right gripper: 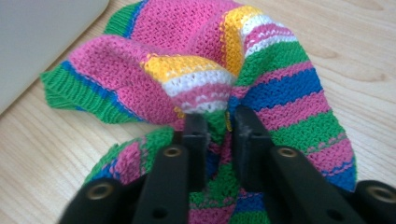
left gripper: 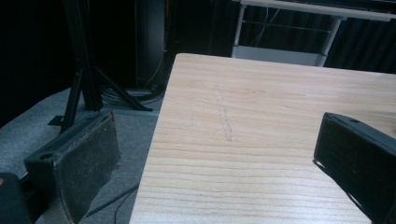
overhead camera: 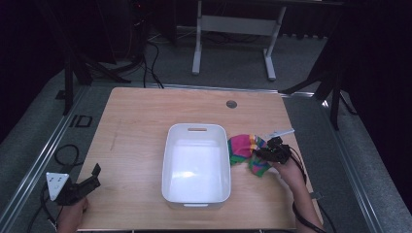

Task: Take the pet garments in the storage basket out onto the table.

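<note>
A striped knitted cloth (overhead camera: pixel 245 150) in pink, green, blue, yellow and white lies bunched on the table just right of the white tub (overhead camera: pixel 167 165). My right gripper (overhead camera: pixel 265 153) is shut on a fold of the cloth (right gripper: pixel 201 84), which rises crumpled above the jaws; the gripper itself (right gripper: pixel 217 123) pinches it between both pads. My left gripper (overhead camera: pixel 90 177) rests at the table's near left corner, open and holding nothing. Its two pads (left gripper: pixel 79 163) stand wide apart over the bare wood and the table's left edge.
The white tub has a handle slot at its far rim (overhead camera: pixel 197 129) and looks empty. A round grommet (overhead camera: pixel 231 104) sits near the table's far edge. Cables (overhead camera: pixel 65 155) and stand legs lie on the grey floor to the left; a desk frame stands behind.
</note>
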`<state>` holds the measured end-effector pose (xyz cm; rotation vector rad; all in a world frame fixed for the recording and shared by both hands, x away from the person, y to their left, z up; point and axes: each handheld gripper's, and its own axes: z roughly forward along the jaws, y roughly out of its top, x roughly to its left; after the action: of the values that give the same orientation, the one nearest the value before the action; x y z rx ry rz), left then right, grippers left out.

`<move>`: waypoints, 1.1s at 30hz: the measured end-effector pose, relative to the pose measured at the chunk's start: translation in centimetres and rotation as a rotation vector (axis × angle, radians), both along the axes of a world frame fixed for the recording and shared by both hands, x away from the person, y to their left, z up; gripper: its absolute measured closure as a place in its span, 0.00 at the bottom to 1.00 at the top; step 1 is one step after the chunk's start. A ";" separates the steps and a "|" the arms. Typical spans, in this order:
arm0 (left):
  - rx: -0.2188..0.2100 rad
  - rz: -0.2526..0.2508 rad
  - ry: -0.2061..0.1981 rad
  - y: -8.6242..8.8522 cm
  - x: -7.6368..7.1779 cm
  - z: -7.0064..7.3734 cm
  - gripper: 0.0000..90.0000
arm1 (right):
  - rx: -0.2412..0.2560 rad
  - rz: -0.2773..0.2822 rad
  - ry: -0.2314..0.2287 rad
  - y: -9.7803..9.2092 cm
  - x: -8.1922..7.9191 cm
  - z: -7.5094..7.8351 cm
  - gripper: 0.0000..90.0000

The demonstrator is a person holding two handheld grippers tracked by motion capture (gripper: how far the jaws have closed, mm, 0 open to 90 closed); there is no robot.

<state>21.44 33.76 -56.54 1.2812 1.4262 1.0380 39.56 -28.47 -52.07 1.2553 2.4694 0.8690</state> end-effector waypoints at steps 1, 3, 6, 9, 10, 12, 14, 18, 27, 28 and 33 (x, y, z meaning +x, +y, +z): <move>0.000 0.000 0.000 0.0 0.0 0.0 0.01 | -0.001 0.003 -0.004 0.0 -0.1 0.3 0.79; 0.000 0.000 0.000 0.0 0.0 0.0 0.01 | 0.001 0.005 -0.020 -0.1 -0.3 0.9 0.70; 0.002 0.000 0.001 0.0 0.0 0.0 0.01 | 0.012 0.002 -0.047 -0.2 -0.8 1.9 0.58; 0.001 0.001 0.000 0.0 0.0 0.0 0.01 | 0.025 -0.005 -0.083 -0.7 -1.4 2.9 0.53; 0.000 0.001 0.000 0.0 0.0 0.0 0.01 | 0.033 -0.005 -0.092 -0.9 -1.5 3.3 0.50; 0.002 0.001 0.002 0.0 0.0 0.0 0.01 | 0.056 -0.016 -0.098 -1.4 -1.8 3.7 0.41; 0.002 0.001 0.001 0.0 0.0 0.0 0.01 | 0.079 -0.028 -0.110 -1.9 -2.1 4.0 0.29; 0.002 0.001 0.000 0.0 0.0 0.0 0.01 | 0.141 -0.052 -0.128 -3.4 -2.4 4.0 0.18; 0.004 0.001 0.002 0.0 0.0 0.0 0.01 | 0.170 -0.151 -0.198 -7.0 -3.4 2.9 0.15; 0.004 0.002 0.002 0.0 0.0 0.0 0.01 | 0.162 -0.163 -0.205 -7.3 -3.5 2.7 0.15; 0.004 0.002 0.003 0.0 0.0 0.0 0.01 | 0.147 -0.252 -0.227 -8.8 -4.6 1.2 0.15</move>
<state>21.46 33.73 -56.54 1.2848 1.4286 1.0414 34.96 -37.30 -50.89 1.3920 2.0525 1.0724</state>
